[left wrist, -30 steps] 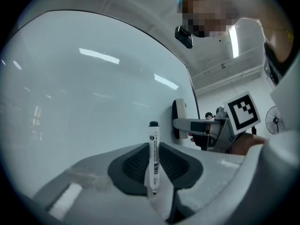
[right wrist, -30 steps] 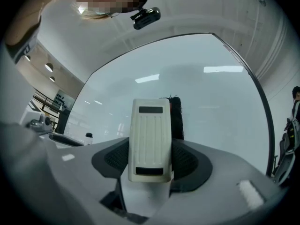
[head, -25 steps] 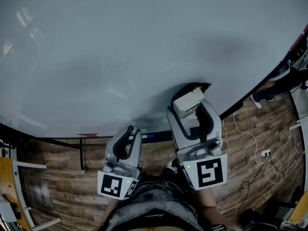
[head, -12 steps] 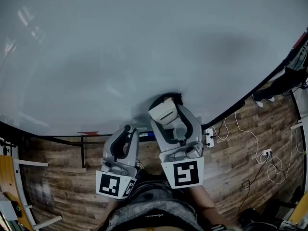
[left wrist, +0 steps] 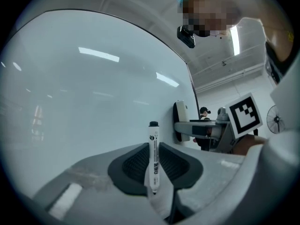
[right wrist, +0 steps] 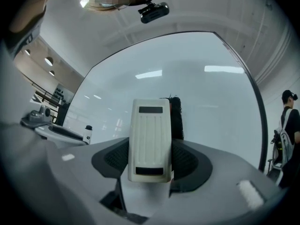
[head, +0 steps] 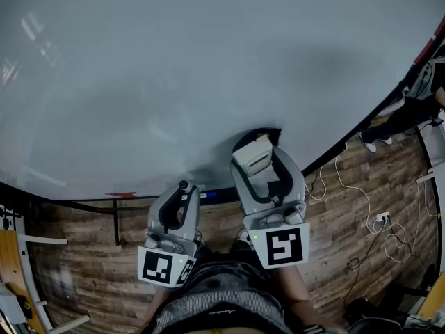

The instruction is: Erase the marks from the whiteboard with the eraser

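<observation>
The whiteboard [head: 174, 68] fills the upper head view, and I see no marks on it. My right gripper [head: 259, 146] is shut on a white eraser [head: 252, 157], whose black felt [right wrist: 176, 117] lies against the board near its lower edge. In the right gripper view the eraser [right wrist: 150, 130] stands upright between the jaws. My left gripper [head: 183, 195] hangs lower and to the left, shut on a white marker [left wrist: 153, 146] with a black cap, held off the board. From the left gripper view the eraser [left wrist: 182, 121] shows pressed on the board.
Below the board runs its dark frame [head: 83, 204] over a wooden floor [head: 354, 207] with white cables and a socket [head: 381, 221]. A person [right wrist: 287, 121] stands at the far right. The one holding the grippers shows as a grey garment [head: 215, 305] at the bottom.
The right gripper swept the eraser left along the board's lower edge, then came partly back to the right. The left gripper has hardly moved.
</observation>
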The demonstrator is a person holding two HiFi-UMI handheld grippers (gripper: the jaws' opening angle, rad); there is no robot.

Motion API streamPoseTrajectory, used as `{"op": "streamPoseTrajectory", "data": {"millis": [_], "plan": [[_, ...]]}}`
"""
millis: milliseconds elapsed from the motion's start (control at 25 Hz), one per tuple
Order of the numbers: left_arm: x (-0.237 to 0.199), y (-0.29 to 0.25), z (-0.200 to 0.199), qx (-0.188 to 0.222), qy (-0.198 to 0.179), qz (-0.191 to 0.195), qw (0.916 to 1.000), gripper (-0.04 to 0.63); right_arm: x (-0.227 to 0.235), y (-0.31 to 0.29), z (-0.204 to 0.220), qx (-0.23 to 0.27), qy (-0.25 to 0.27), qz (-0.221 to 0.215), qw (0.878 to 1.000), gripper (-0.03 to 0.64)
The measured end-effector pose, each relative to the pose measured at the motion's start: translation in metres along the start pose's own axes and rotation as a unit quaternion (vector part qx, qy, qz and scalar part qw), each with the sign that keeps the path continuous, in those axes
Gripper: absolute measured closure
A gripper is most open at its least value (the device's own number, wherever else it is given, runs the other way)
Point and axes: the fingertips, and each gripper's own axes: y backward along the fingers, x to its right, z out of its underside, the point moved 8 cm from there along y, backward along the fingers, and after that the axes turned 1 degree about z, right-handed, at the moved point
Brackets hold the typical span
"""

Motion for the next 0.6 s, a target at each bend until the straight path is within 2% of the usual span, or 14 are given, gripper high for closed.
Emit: {"op": "streamPoseTrajectory", "data": {"millis": [240,440,600], "plan": [[0.019,-0.013,0.000,0.000,-0.001,0.007,1.0000,0.522,0.049,0.017,0.011,-0.010,0.011,0.052,0.999,0.359],[0.031,-0.018,0.005,0.002,0.000,-0.005,1.0000,0.522,0.053,0.019,0.017,-0.003,0.048,0.049,0.998,0.357],[0.038,-0.019,0.007,0.003,-0.006,-0.028,0.9996,0.522,0.054,0.019,0.021,0.009,0.051,0.034,0.998,0.357]]}}
